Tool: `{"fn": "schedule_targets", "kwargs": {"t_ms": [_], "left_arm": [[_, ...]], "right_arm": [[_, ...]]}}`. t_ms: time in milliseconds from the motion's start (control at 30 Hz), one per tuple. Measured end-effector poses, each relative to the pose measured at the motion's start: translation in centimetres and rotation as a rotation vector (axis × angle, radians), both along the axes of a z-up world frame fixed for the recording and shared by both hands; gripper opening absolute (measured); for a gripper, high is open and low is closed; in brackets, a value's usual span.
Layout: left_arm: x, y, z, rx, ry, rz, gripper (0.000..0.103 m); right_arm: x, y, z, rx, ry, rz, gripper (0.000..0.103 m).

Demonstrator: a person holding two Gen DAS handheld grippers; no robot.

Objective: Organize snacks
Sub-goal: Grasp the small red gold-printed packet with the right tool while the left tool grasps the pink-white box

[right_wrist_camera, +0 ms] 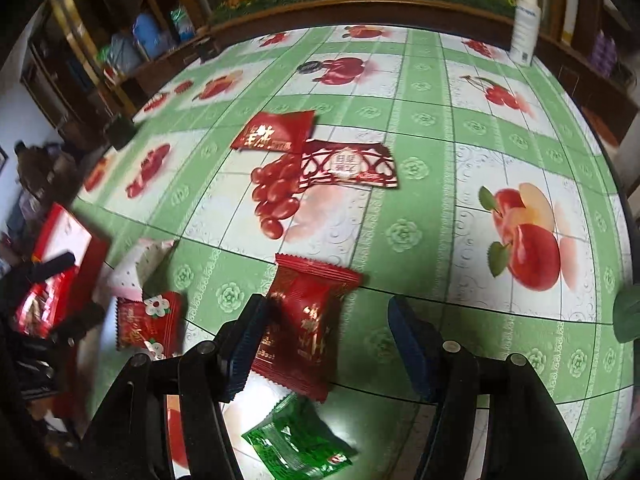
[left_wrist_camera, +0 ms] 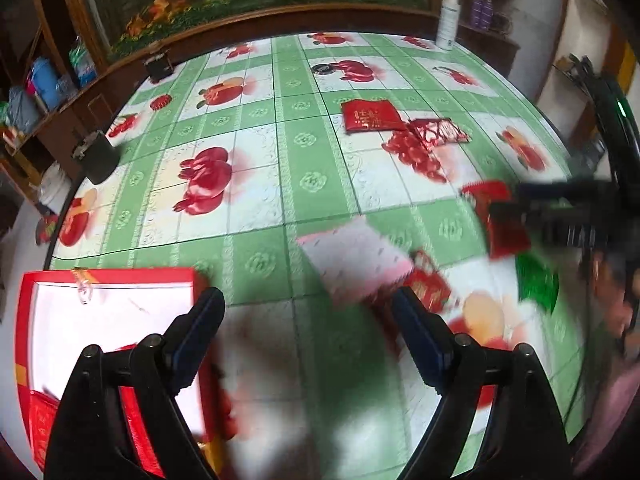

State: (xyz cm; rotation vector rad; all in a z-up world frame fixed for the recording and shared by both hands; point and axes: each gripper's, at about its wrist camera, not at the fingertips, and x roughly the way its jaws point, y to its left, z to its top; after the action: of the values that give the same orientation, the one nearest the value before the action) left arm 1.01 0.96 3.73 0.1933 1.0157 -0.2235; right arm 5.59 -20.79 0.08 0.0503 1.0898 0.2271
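Observation:
My left gripper is open and empty above the table, just right of a red-rimmed white box holding red packets. A pale pink packet and a small red packet lie ahead of it. My right gripper is open, with a dark red snack packet lying between its fingers on the table; it also shows in the left wrist view. A green packet lies below it. Two more red packets lie farther off.
The table has a green-and-white fruit-print cloth. A white bottle stands at the far right edge. A red packet with a flower and the pink packet lie left of my right gripper. Wooden shelves stand behind.

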Motion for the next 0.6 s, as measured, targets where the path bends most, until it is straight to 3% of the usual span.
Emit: {"fn": "schedule_targets", "kwargs": {"t_ms": [333,367,467,600], "left_arm": [[4.7,-1.8,-2.3,-0.079,0.183,0.167,0.086],[4.9,-1.8,-2.6,-0.089,0.194,0.174,0.086],[5.1,-1.4,-3.3,-0.123,0.217,0.199,0.086],[5.1,-1.4,-3.4,-0.131,0.199,0.195,0.085]], "right_arm": [[0.1,2.5,-1.1,-0.093,-0.013,0.029,0.058],[-0.1,3.2,-1.2,-0.146,-0.031,0.041,0.057],[-0.2,3.4,-1.1,-0.132,-0.039,0.034,0.050],[0.2,2.7,-1.0,-0.132,-0.035,-0.014,0.054]]}}
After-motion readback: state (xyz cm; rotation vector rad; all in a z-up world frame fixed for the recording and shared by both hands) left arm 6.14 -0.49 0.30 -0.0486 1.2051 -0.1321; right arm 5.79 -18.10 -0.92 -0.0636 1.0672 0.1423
